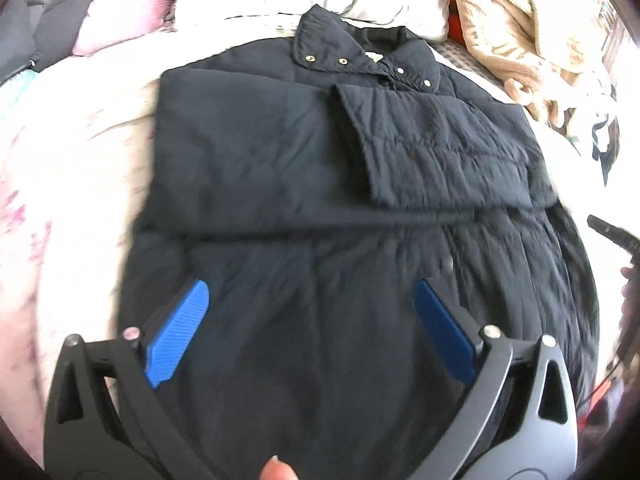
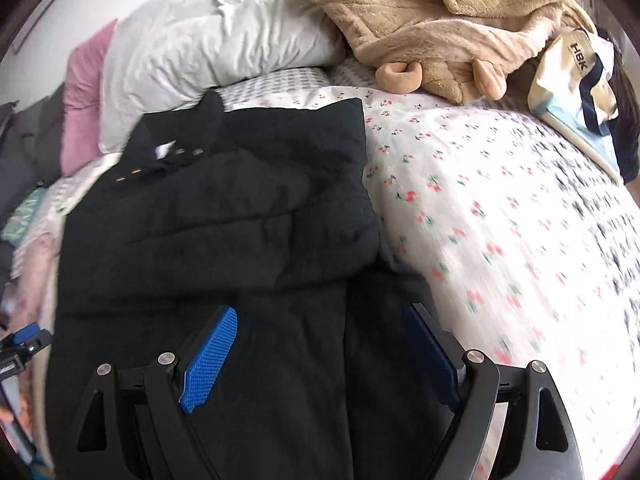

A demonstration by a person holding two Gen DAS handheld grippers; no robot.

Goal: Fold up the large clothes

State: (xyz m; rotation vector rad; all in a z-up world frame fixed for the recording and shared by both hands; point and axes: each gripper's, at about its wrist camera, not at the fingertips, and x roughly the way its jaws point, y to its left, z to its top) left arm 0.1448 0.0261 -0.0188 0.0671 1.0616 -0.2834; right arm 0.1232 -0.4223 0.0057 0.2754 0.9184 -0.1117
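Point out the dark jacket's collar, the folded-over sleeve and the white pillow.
collar point(image 1: 316, 36): left wrist view, on the flap above the snaps.
folded-over sleeve point(image 1: 420, 136): left wrist view, mid-sleeve across the jacket's chest.
white pillow point(image 2: 208, 36): right wrist view, on its creased middle.

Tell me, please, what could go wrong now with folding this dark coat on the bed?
1. Both sleeves lie loosely across the dark coat; lifting its hem may slide them off.
2. The left gripper and right gripper are open, holding nothing; a shallow pinch may slip.
3. The beige robe lies close and may crowd the fold.
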